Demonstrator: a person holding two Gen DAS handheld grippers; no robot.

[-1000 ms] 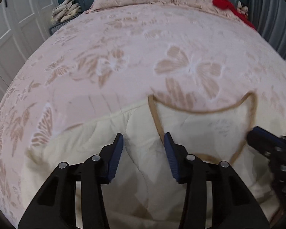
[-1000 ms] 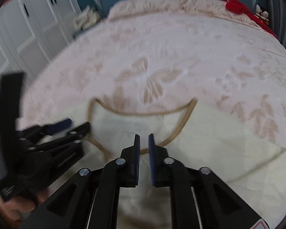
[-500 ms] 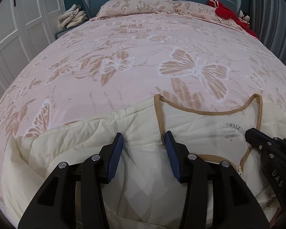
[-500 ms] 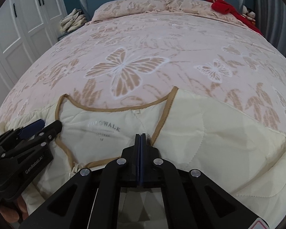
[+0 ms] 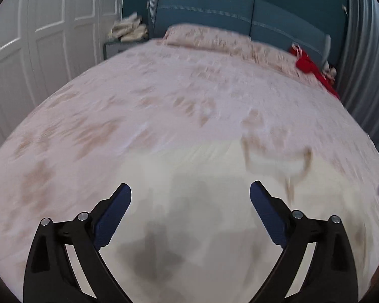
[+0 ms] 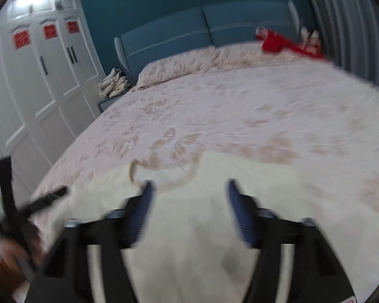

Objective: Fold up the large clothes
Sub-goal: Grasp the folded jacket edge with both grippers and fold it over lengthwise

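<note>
Both the left gripper (image 5: 190,197) and right gripper (image 6: 189,194) hang spread wide, holding nothing, above a cream garment (image 6: 214,227) lying unfolded on the bed (image 6: 240,106).

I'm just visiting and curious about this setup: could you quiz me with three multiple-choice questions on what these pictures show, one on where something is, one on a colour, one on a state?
1. Where does the cream garment lie?
A. on the bed's near end
B. on the pillows
C. on the floor

2. What colour is the headboard?
A. white
B. teal blue
C. red

3. How do the jaws of the left gripper and right gripper stand?
A. both shut
B. only the left open
C. both open

Answers:
1. A, it spreads over the bedspread just ahead of the grippers.
2. B, the padded panels match the blue wall.
3. C, cloth shows in a wide gap between each pair.
</note>
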